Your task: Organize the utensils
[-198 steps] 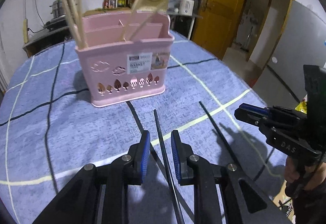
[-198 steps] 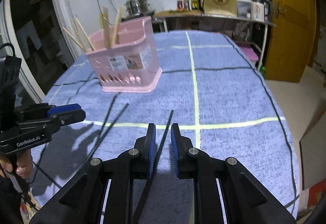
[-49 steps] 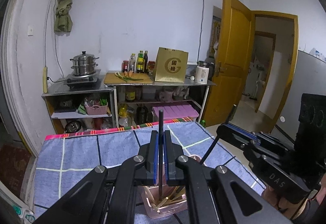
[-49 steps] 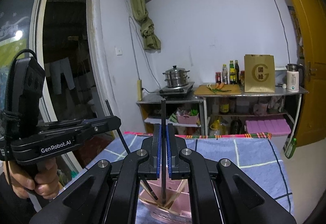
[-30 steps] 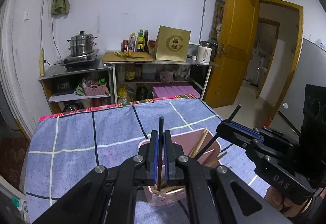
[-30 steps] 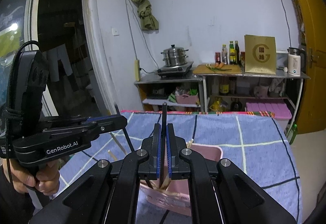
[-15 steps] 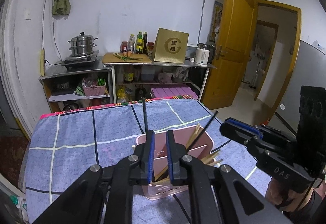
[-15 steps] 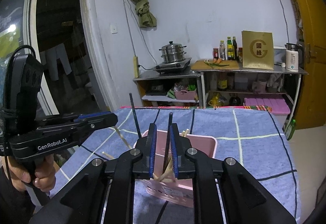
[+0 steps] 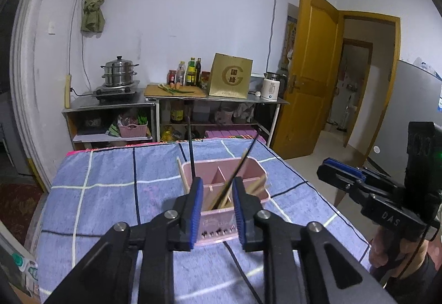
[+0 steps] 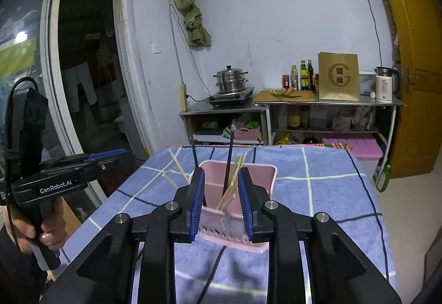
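Each wrist camera looks forward and slightly down along its own fingers, from close above the near table edge. Both share the pink basket and far shelves.

Right gripper over the pink utensil basket

Its blue-padded jaws are opening, nothing pressed between them; the basket on the blue checked tablecloth shows through the gap. Two black chopsticks and pale wooden chopsticks stand in the basket. At nine o'clock, a hand holds the left gripper.
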A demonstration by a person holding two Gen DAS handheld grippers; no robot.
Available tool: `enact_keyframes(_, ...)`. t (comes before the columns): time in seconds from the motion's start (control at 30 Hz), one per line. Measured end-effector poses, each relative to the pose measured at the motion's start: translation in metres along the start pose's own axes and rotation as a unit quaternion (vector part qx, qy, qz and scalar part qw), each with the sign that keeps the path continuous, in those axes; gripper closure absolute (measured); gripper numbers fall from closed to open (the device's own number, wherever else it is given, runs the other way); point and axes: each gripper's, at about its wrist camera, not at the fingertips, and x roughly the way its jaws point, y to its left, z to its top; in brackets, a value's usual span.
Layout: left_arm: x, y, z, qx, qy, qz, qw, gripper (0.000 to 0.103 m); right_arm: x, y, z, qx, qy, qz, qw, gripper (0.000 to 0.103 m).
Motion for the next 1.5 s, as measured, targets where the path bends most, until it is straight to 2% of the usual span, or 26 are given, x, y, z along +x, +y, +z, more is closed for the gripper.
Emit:
enact_keyframes(0.2, -0.028, -0.008, -0.045, -0.019, 0.0, -0.002, 0.9998, 0.079, -0.027, 0.013, -0.026, -0.008, 0.001, -0.003, 1.0, 0.076)
enact_keyframes(0.37, -0.043, -0.012, -0.082, -0.031, 0.007, 0.014, 0.9994, 0.079, -0.044, 0.022, -0.051, -0.015, 0.007, -0.008, 1.0, 0.065)
enact_keyframes(0.67, -0.066, -0.025, -0.133, -0.036, 0.006, 0.039, 0.9986, 0.079, -0.07, 0.034, -0.091, -0.022, 0.01, -0.027, 0.999, 0.064)
enact_keyframes(0.87, -0.08, -0.038, -0.152, -0.032, -0.007, 0.056, 0.9979, 0.079, -0.08, 0.037, -0.111, -0.018, 0.015, -0.034, 0.999, 0.064)
enact_keyframes(1.07, -0.083, -0.041, -0.173, -0.045, 0.003, 0.068, 0.9967, 0.079, -0.085, 0.044, -0.128, -0.02, 0.02, -0.037, 0.999, 0.064)
enact_keyframes(1.5, -0.081, -0.053, -0.188, -0.028, 0.015, 0.076, 0.9966, 0.079, -0.085, 0.046, -0.142, -0.019, 0.03, -0.046, 0.998, 0.064)
